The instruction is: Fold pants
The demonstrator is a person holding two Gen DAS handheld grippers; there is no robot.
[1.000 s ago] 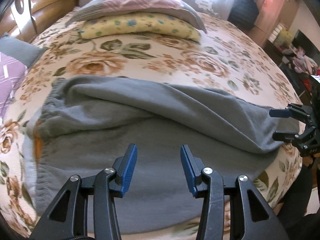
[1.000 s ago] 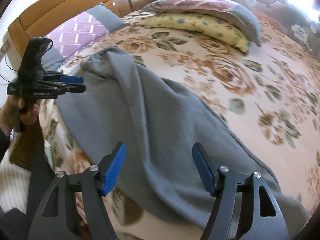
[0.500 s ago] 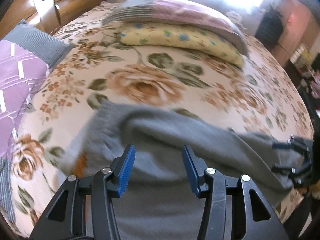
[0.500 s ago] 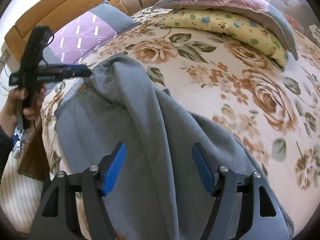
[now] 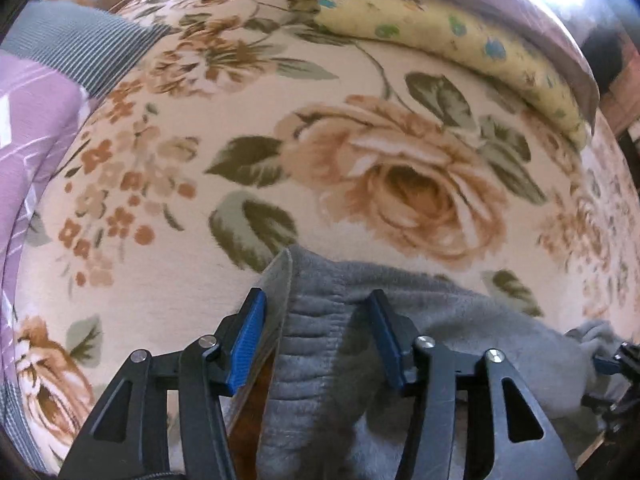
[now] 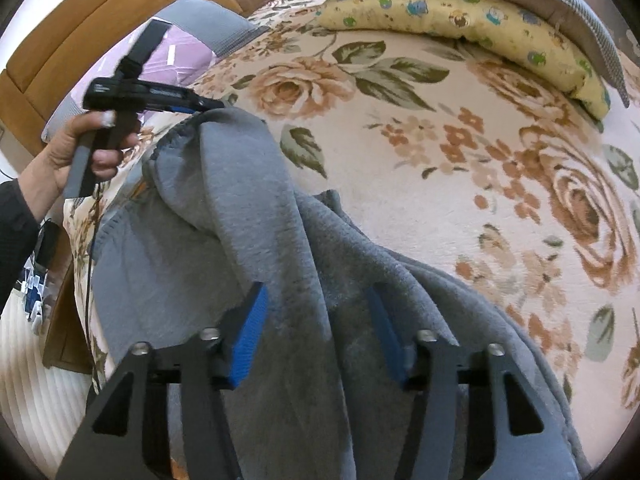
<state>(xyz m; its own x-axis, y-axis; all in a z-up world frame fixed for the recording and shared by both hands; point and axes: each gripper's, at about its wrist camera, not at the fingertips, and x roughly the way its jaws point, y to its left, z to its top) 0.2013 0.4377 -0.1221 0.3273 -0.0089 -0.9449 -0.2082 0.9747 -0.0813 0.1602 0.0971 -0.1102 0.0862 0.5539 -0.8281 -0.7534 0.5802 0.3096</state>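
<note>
At about 9 o'clock in the right wrist view a hand (image 6: 76, 156) grips the handle of the left gripper (image 6: 210, 105), whose tips are at the ribbed waistband of the grey pants (image 6: 256, 248). In its own view the left gripper (image 5: 318, 340) has its blue fingers (image 5: 250, 344) spread, with the waistband bunched between them; the left pad lies against the fabric edge, the right pad seems just apart, so I cannot tell if it pinches. The pants lie on the flowered bedspread (image 5: 360, 160), along the near edge of the bed, from 9 to 5 o'clock. The right gripper (image 6: 318, 336) has been closing its jaws just now; a raised fold of the pants stands between its fingers (image 6: 250, 336), which are still spread. At 12 o'clock lies a yellow pillow (image 6: 460, 16), and at 10 o'clock a purple pillow (image 6: 180, 52).
</note>
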